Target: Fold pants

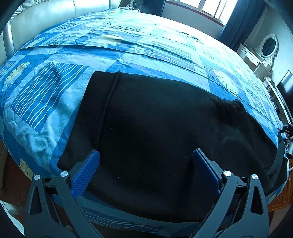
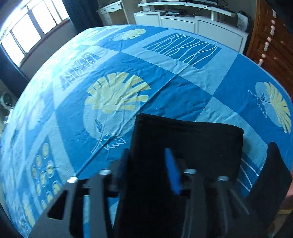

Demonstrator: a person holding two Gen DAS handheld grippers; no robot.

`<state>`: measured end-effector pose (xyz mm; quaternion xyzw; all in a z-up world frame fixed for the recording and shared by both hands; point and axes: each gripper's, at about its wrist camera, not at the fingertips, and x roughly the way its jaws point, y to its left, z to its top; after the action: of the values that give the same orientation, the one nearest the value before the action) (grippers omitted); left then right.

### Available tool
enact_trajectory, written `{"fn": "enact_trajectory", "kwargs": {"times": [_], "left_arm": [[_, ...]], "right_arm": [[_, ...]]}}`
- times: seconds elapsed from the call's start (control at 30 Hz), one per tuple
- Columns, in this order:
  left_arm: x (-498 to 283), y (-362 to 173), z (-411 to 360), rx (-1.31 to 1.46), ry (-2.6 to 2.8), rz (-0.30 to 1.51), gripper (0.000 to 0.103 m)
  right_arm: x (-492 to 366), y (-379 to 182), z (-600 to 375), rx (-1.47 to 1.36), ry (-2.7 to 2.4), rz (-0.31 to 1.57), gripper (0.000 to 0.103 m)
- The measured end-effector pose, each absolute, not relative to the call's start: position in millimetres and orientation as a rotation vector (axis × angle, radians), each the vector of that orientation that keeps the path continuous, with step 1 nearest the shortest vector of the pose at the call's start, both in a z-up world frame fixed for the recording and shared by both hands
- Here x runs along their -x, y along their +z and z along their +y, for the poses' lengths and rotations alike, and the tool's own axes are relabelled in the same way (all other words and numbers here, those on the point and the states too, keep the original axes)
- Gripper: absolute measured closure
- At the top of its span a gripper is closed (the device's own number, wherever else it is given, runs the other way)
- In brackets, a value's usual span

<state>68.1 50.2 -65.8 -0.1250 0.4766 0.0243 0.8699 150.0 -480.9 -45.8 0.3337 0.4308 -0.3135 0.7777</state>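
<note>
While working the fold on these black pants (image 1: 155, 124), worth keeping things slow. Nearest in the left wrist view: left gripper (image 1: 146, 161) hanging over the near part of the cloth, jaws spread wide, blue pads (image 1: 87, 172) on either side with nothing pinched between them. Pants lying flat on the bed (image 1: 55, 60) near its front edge, seam running away on the left, a small bump of cloth on the right.

Over in the right wrist view: right gripper (image 2: 146, 164) clamped on a dark fold of the pants (image 2: 192, 142), jaws nearly together, one blue pad (image 2: 172, 170) showing and the other buried behind the cloth. Picture blurry, so hard to say how much fabric sits in the pinch. Square end of the pants sticking out past the fingertips above the blue sheet.

Probably mid-carry of one end over the rest. Best bet: lay that end down edge to edge, keep it taut, and use the free left gripper to pin the flat part so nothing drags. Risk looks like the layer bunching or slipping out of the thin grip.

Further out: plenty of bare sheet, nothing lying in the path. Far beyond, white cabinet (image 2: 183, 20), wooden door (image 2: 271, 36), windows (image 1: 210, 7), padded headboard (image 1: 45, 16).
</note>
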Motion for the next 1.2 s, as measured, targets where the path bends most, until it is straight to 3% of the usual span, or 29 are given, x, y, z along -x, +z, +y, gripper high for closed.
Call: {"fn": "enact_trajectory", "kwargs": {"times": [0.3, 0.5, 0.57, 0.8, 0.83, 0.93, 1.2], "left_arm": [[-66.3, -66.0, 50.1, 0.254, 0.056, 0.986, 0.002], [-65.5, -66.5, 47.8, 0.240, 0.061, 0.982, 0.002], [-65.7, -66.6, 47.2, 0.234, 0.064, 0.982, 0.002], [-65.9, -66.7, 46.4, 0.227, 0.071, 0.983, 0.002], [-65.7, -66.6, 46.3, 0.226, 0.073, 0.984, 0.002], [-65.6, -66.8, 46.5, 0.227, 0.078, 0.984, 0.002], [-64.9, -67.3, 44.2, 0.219, 0.083, 0.982, 0.002]], "right_arm": [[21.6, 8.5, -512.6, -0.892, -0.552, 0.568, 0.094], [140.3, -39.9, -539.6, -1.043, -0.663, 0.518, 0.097], [159.5, -58.2, -547.4, -1.119, -0.689, 0.509, 0.102], [184.4, -80.6, -557.5, -1.280, -0.616, 0.392, 0.101], [183.1, -79.7, -557.3, -1.286, -0.603, 0.384, 0.097], [174.3, -81.3, -557.1, -1.298, -0.584, 0.403, 0.072], [133.6, -91.1, -552.8, -1.284, -0.533, 0.448, 0.075]]}}
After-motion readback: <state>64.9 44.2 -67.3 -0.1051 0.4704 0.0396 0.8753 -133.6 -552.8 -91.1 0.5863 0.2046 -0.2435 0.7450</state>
